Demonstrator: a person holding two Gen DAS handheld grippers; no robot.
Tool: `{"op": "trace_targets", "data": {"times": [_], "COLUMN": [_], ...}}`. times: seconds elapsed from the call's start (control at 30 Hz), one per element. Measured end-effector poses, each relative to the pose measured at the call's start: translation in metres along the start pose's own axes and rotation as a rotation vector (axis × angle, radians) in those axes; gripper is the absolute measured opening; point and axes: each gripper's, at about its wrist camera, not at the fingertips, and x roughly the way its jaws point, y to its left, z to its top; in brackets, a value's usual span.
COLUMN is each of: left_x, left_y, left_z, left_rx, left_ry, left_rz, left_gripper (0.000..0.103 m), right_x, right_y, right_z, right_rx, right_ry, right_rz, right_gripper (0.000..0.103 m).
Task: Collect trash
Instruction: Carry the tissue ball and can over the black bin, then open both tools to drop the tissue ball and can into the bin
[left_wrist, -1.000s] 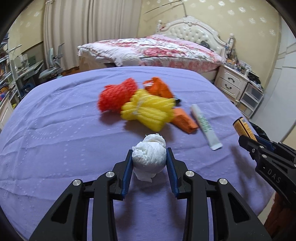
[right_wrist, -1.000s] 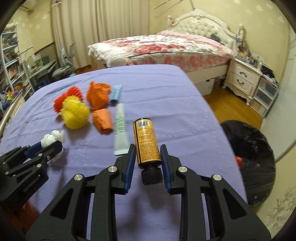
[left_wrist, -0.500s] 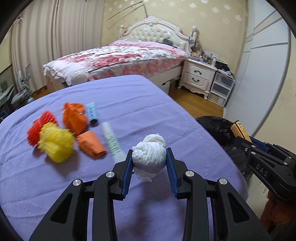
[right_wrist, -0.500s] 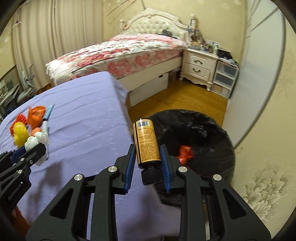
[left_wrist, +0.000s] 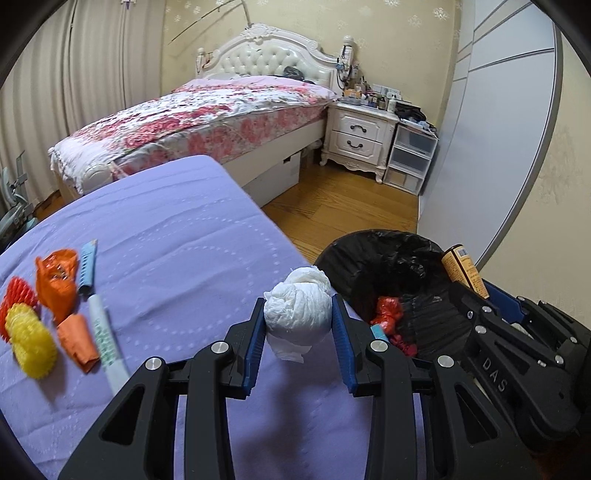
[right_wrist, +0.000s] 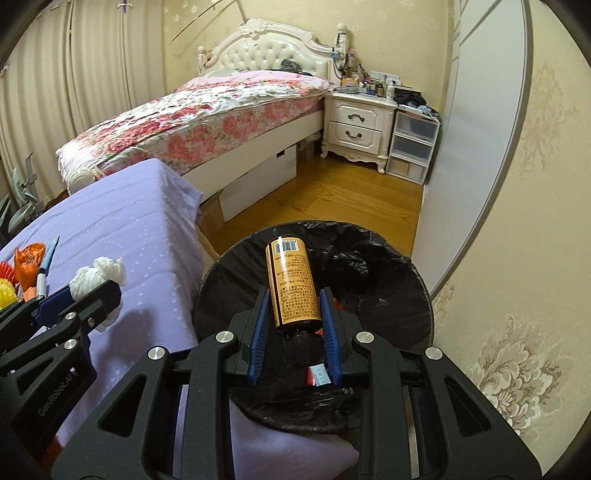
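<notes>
Landmark: the round bin lined with a black plastic bag (right_wrist: 388, 266), standing on the wooden floor just beside the edge of the table covered in a lilac cloth (left_wrist: 177, 236).
Change: over the last second both views were swung away from the clutter on the table and brought round to the bin.
Right gripper (right_wrist: 293, 326): the fingers were nearly closed, clamped on the amber cylindrical bottle with a black screw cap (right_wrist: 293, 284); the bottle was held directly above the bin's opening.
Left gripper (left_wrist: 298, 334): the fingers were partly open, pressed on the crumpled ball of white tissue (left_wrist: 297, 310); the ball was held above the table edge, just beside the bin and not yet over it.
Bin contents: red scraps (left_wrist: 388, 314) were already lying inside.
Left behind: yellow and red mesh puffs, orange wrappers, a white tube and a blue comb-like piece (left_wrist: 86, 269) were lying on the table, well apart from the bin.
Meaning: the bottle seemed ready to be dropped; the tissue apparently needed carrying further over the bin.
</notes>
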Motion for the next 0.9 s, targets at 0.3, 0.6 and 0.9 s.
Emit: {"op": "trace_targets", "data": {"times": [0.3, 0.6, 0.9], "left_x": [0.023, 0.041, 0.053], "left_y": [-0.016, -0.030, -0.039], "left_z": [0.016, 0.024, 0.027], "left_rx": [0.027, 0.059, 0.082], "left_ry": [0.021, 0.043, 0.058], "left_rz": [-0.004, -0.018, -0.019], "left_gripper": [0.035, 0.035, 0.035], "right_x": [0.012, 0.023, 0.033], "right_y": [-0.018, -0.031, -0.037], "right_z": [0.009, 0.014, 0.011], "right_rx": [0.050, 0.088, 0.111], "right_ry": [0.006, 0.022, 0.045], "right_rz": [-0.051, -0.092, -0.114], "right_gripper": [0.027, 0.027, 0.027]}}
